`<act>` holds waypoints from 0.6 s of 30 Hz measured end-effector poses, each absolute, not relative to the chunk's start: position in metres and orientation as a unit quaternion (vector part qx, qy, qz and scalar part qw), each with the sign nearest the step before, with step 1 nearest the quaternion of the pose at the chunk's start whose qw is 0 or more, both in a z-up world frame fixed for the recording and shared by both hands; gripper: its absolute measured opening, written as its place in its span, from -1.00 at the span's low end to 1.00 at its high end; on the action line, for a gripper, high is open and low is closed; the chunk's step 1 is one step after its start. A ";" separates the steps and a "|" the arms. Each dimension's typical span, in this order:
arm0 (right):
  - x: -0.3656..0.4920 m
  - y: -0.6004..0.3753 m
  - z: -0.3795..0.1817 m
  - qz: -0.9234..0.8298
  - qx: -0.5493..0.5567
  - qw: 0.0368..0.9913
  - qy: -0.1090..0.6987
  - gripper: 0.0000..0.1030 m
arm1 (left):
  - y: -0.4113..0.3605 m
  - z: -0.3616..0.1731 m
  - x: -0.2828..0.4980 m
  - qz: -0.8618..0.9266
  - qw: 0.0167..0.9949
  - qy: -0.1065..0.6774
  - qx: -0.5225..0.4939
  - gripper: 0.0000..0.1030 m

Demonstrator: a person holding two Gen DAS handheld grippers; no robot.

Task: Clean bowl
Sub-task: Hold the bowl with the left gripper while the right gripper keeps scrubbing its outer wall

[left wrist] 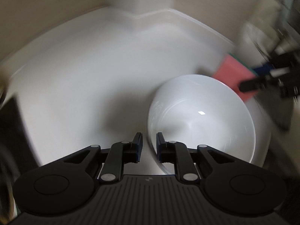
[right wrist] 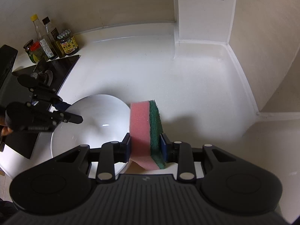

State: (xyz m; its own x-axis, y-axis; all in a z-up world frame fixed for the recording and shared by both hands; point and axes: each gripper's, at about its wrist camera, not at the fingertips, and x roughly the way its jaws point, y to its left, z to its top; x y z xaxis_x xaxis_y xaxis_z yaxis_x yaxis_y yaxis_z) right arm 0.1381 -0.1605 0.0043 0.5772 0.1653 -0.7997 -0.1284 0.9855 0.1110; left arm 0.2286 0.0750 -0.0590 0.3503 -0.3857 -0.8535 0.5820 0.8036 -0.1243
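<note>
White bowl (left wrist: 202,120) on pale countertop (left wrist: 84,71), tilted, near rim straddled by left gripper (left wrist: 149,140); jaws apart, one finger outside the wall, one inside, pads not visibly pressing; rim in the gap but loose as far as the blurred left wrist view allows. In right wrist view, same bowl (right wrist: 90,123) at left, left gripper (right wrist: 64,112) over its far-left edge.

Right gripper (right wrist: 146,144) clamped on pink-and-green sponge (right wrist: 145,131), pink foam to the left, green scouring face to the right; sponge upright, just beside the bowl's right rim, whether touching it cannot be told. Seen from the left wrist view, sponge (left wrist: 234,75) at the bowl's far-right edge.

Handling, by judgement: glazed ceramic or similar; stiff, smooth, likely slippery when wet; chips if knocked against the counter; moderately heavy for a rim pinch. Best hold across the rim wall, one pad inside, one outside, deep enough not to slide off; bowl apt to rock or skate under scrubbing unless pinned. Sponge soft, light, compressing under the pads; pink side gentler on the glaze.

Far left: sauce jars and bottles (right wrist: 50,41); dark cooktop (right wrist: 56,69) beside them.
</note>
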 end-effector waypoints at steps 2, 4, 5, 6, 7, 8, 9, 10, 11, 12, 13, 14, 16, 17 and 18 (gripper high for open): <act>0.137 -0.163 0.004 0.083 0.031 0.887 0.453 -0.47 | 0.078 -0.060 0.219 -0.254 0.824 0.503 0.060 -0.63; 0.137 -0.163 0.004 0.084 0.040 0.886 0.454 -0.47 | 0.077 -0.061 0.211 -0.231 0.825 0.514 0.049 -0.66; 0.136 -0.163 0.004 0.086 0.043 0.885 0.456 -0.47 | 0.072 -0.063 0.208 -0.228 0.823 0.517 0.054 -0.67; 0.135 -0.161 0.004 0.087 0.040 0.885 0.456 -0.47 | 0.070 -0.063 0.206 -0.231 0.824 0.513 0.069 -0.67; 0.133 -0.158 0.004 0.088 0.037 0.885 0.456 -0.47 | 0.067 -0.063 0.205 -0.245 0.823 0.502 0.101 -0.66; 0.133 -0.156 0.004 0.089 0.027 0.885 0.457 -0.47 | 0.067 -0.063 0.207 -0.254 0.822 0.495 0.121 -0.67; 0.135 -0.155 0.005 0.091 0.021 0.884 0.459 -0.47 | 0.065 -0.062 0.210 -0.266 0.819 0.487 0.146 -0.67; 0.136 -0.156 0.005 0.092 0.022 0.882 0.461 -0.47 | 0.060 -0.061 0.212 -0.281 0.815 0.476 0.175 -0.67; 0.138 -0.156 0.005 0.092 0.022 0.882 0.462 -0.47 | 0.055 -0.061 0.212 -0.295 0.811 0.465 0.197 -0.67; 0.140 -0.157 0.005 0.091 0.022 0.882 0.462 -0.47 | 0.051 -0.062 0.212 -0.309 0.806 0.454 0.219 -0.66; 0.142 -0.156 0.005 0.089 0.016 0.883 0.460 -0.47 | 0.047 -0.061 0.213 -0.328 0.799 0.443 0.240 -0.63; 0.143 -0.156 0.005 0.086 0.009 0.885 0.458 -0.47 | 0.046 -0.061 0.215 -0.345 0.791 0.438 0.253 -0.60; 0.145 -0.155 0.004 0.084 -0.002 0.886 0.456 -0.47 | 0.048 -0.057 0.222 -0.365 0.778 0.446 0.250 -0.57; 0.145 -0.155 0.004 0.085 -0.005 0.886 0.456 -0.47 | 0.048 -0.057 0.226 -0.362 0.778 0.457 0.234 -0.58; 0.145 -0.157 0.005 0.087 -0.001 0.885 0.457 -0.47 | 0.051 -0.055 0.228 -0.340 0.788 0.473 0.199 -0.58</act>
State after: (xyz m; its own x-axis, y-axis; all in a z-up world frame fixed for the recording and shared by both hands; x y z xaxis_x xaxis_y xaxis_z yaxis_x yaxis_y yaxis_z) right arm 0.1452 -0.1570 0.0046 0.5665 0.1531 -0.8097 -0.1542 0.9849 0.0783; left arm 0.2283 0.0507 -0.0552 0.3210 -0.3478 -0.8809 0.7247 0.6890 -0.0080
